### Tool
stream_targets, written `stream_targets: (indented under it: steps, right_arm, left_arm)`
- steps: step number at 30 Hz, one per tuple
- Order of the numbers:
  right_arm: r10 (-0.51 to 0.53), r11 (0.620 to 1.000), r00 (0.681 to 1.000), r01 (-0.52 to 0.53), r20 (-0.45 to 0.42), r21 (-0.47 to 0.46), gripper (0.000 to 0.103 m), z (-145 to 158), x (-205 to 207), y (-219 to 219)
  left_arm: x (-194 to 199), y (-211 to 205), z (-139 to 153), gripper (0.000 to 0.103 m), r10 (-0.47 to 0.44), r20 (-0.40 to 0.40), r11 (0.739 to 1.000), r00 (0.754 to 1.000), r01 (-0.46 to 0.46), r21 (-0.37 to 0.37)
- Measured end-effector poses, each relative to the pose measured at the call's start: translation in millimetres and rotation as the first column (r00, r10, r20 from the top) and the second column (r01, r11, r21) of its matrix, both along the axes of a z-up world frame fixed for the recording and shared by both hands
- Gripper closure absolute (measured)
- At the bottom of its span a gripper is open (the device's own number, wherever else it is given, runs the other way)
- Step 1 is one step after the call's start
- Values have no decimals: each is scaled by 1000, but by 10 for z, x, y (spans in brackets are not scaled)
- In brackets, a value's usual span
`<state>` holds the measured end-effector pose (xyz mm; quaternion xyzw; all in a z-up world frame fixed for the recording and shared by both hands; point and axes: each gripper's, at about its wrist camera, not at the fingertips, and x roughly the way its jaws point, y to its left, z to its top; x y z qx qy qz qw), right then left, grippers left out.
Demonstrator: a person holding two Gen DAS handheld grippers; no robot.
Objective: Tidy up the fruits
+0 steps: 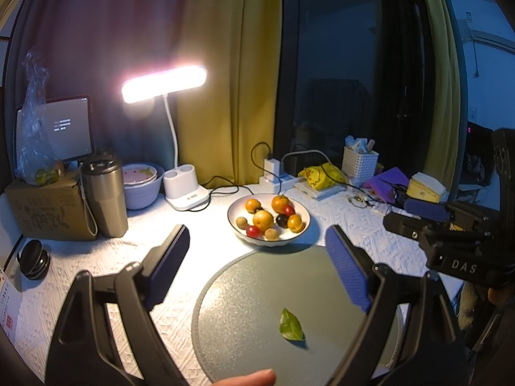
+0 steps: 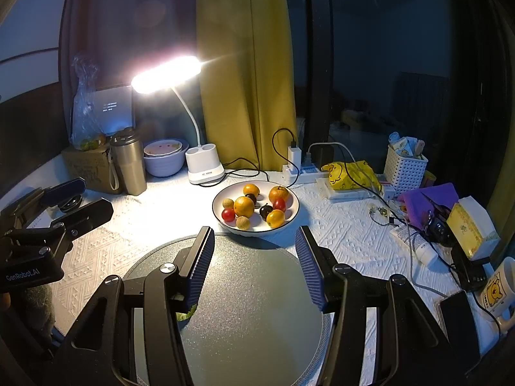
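A white bowl (image 1: 236, 206) (image 2: 291, 214) on the white cloth holds several fruits: oranges (image 1: 263, 219) (image 2: 243, 206), red cherry tomatoes (image 1: 253, 231) (image 2: 228, 215), dark plums (image 1: 283, 220) (image 2: 266, 211) and brown longans (image 1: 241, 222) (image 2: 243, 223). In front of it lies a round grey tray (image 1: 257, 289) (image 2: 257, 289) with one green leaf (image 1: 290, 325) (image 2: 186, 315) on it. My left gripper (image 1: 257, 241) is open and empty above the tray's far edge. My right gripper (image 2: 254, 234) is open and empty, just short of the bowl.
A lit desk lamp (image 1: 164, 84) stands behind the bowl, with a steel tumbler (image 1: 103, 193), stacked bowls (image 1: 141, 185) and a cardboard box (image 1: 45, 209) to the left. A power strip (image 2: 299, 170), cables, white basket (image 2: 405, 169), yellow packet (image 2: 351, 175) and mug (image 2: 497, 289) crowd the right.
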<state>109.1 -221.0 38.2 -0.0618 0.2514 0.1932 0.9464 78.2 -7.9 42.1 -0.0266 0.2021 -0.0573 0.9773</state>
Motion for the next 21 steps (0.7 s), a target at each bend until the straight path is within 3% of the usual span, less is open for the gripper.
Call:
stream_targets:
  steps: [21]
  right_arm:
    - [0,1000,1000,0,-1,0,48,-1,36,4]
  left_arm:
    - [71,3,8,16,4,2,1000,1000,-4,3]
